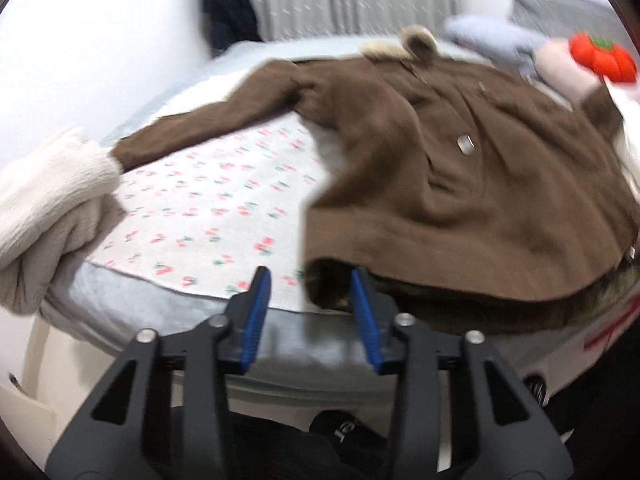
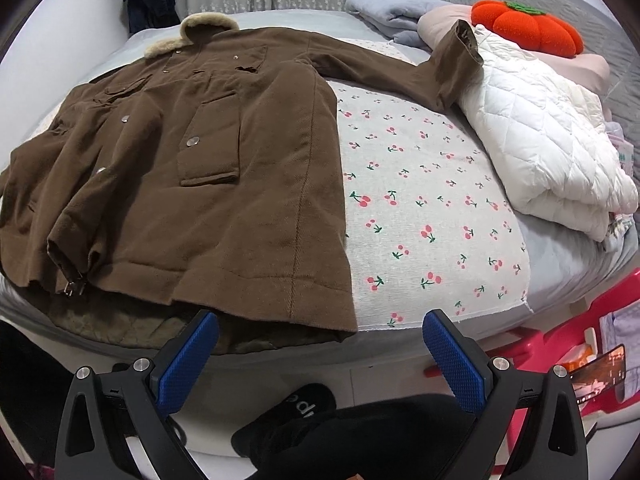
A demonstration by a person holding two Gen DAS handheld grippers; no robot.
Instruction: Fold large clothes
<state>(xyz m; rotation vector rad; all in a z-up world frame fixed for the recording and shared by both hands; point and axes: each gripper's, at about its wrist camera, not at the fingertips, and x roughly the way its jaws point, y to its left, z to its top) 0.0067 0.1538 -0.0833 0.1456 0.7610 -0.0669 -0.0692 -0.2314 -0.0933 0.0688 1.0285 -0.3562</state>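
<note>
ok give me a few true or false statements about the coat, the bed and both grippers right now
1. The brown coat with a fleece collar lies spread on the cherry-print bed sheet. True.
2. The right gripper is clamped on the coat's hem. False: its jaws stand wide open, holding nothing.
3. One coat sleeve end rests on the white quilted blanket. True.
4. The orange pumpkin-shaped cushion sits on the coat's collar. False: it sits by the pillows, apart from the coat.
5. The left gripper is at the coat's near hem corner. True.
</note>
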